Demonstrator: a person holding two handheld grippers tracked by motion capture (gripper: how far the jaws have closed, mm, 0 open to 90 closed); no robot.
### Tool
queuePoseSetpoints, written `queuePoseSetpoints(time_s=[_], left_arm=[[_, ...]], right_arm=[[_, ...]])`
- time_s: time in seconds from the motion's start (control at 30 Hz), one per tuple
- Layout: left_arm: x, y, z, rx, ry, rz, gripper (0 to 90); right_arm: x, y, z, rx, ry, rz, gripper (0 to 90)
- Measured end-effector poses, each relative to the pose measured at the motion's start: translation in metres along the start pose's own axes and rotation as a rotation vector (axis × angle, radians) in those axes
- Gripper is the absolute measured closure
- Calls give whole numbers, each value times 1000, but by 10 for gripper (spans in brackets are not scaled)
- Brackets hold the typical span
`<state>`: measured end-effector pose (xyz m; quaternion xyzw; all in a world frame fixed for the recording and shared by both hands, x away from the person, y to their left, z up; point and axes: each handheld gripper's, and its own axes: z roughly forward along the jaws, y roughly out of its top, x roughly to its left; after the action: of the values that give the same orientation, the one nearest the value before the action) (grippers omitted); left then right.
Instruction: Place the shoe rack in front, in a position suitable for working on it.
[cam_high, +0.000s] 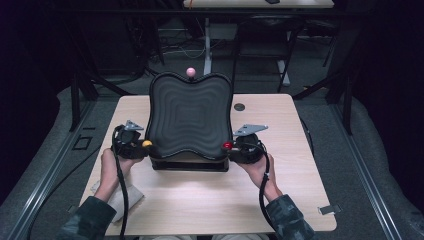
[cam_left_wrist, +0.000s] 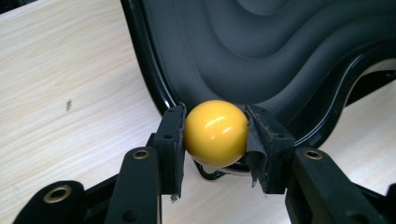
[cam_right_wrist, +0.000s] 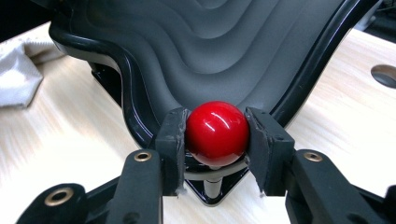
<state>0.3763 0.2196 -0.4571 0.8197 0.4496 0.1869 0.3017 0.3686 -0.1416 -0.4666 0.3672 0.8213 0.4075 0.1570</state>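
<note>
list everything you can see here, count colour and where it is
board: 1, black with wavy ridges, tilted on its black base at the middle of the table
yellow ball knob: 1, yellow, board's near left corner, between the left jaws
red ball knob: 1, red, board's near right corner, between the right jaws
pink ball knob: 1, pink, board's far edge
cloth: 1, white, near left of the table by the left forearm
table: 1, light wood, with a round hole right of the board
left hand-held gripper: 1, black, shut on the yellow knob
right hand-held gripper: 1, black, shut on the red knob
sleeves: 2, camouflage, bottom edge
</note>
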Motion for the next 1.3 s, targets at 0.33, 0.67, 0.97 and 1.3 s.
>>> queuePoseSetpoints(time_s=[0.33,0.67,0.97,1.3], left_arm=[[-19,-13,-10,-23,-34,15,601],[-36,-26,-18,-53,-52,19,601],[-37,-29,-20,-61,-53,21,602],[-31,-39,-29,-56,-52,6,602]], right_arm=[[2,-16,-19,0,-3,-1,597],[5,-23,-33,28,0,0,594],[8,-24,-25,1,7,-24,592],[21,-25,-25,6,-4,-30,597]])
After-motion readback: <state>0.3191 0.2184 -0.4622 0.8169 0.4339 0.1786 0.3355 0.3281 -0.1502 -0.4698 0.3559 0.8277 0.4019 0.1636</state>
